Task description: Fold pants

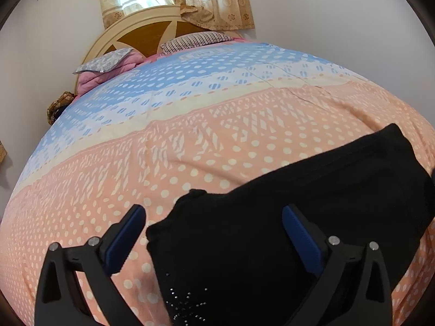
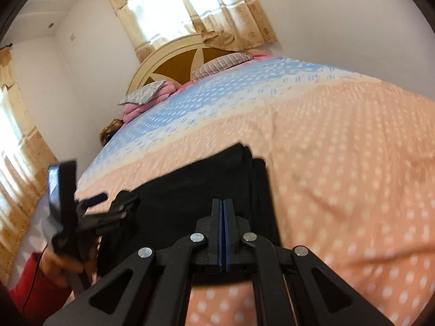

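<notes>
Pants [image 1: 285, 217], black and folded into a thick bundle, lie on the bed [image 1: 190, 146] near its foot edge, on the peach dotted half of the cover. My left claw [image 1: 213, 233] hangs above them with its fingers spread wide, holding nothing; the bundle's left edge sits between the two blue pads [image 1: 126, 239]. My right claw [image 2: 223, 231] has its pads pressed flat together with no cloth between them that I can see, over the near edge of the pants [image 2: 195, 190]. From 10 to 2 o'clock the cover runs bare toward the pillows [image 1: 108, 62] and headboard [image 1: 146, 35].
</notes>
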The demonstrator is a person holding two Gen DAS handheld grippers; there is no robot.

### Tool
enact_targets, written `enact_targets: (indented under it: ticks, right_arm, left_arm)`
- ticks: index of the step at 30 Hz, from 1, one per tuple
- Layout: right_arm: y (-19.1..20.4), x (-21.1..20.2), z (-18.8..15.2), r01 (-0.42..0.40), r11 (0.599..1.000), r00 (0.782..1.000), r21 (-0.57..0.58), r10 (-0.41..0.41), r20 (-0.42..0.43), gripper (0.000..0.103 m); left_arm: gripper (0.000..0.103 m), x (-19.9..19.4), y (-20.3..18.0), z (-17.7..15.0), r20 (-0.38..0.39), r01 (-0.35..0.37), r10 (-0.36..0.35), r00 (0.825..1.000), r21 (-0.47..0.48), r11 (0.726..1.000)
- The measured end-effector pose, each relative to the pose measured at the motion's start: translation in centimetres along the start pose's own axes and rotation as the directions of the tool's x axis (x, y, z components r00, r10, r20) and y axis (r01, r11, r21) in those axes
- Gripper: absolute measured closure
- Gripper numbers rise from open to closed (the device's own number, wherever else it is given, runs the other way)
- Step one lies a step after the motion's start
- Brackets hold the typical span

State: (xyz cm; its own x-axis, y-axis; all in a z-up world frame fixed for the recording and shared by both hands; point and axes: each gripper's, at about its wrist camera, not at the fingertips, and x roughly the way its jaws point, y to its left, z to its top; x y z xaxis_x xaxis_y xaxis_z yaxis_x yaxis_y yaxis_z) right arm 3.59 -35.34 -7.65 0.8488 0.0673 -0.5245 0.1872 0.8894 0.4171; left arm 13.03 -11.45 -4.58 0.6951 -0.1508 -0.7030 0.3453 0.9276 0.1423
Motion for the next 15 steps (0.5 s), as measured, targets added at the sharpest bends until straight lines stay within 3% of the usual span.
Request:
enact_targets:
  ticks: [5, 15]
  right_arm:
    - [-1.0, 2.8, -1.4, 0.033, 0.999, 0.996, 0.016, -0.031, -0.082, 0.101]
    - [-1.3, 1.0, -1.6, 0.012, 0.996, 0.997, 0.088, -0.006, -0.071, 0.101]
  left_arm:
    - [0.0, 0.7, 0.4, 0.0, -0.014, 0.033, -0.034, 0.999, -0.02, 0.999]
    - [0.0, 0.7, 1.6, -0.2, -0.03, 0.096, -0.098, 0.995, -0.08, 0.992]
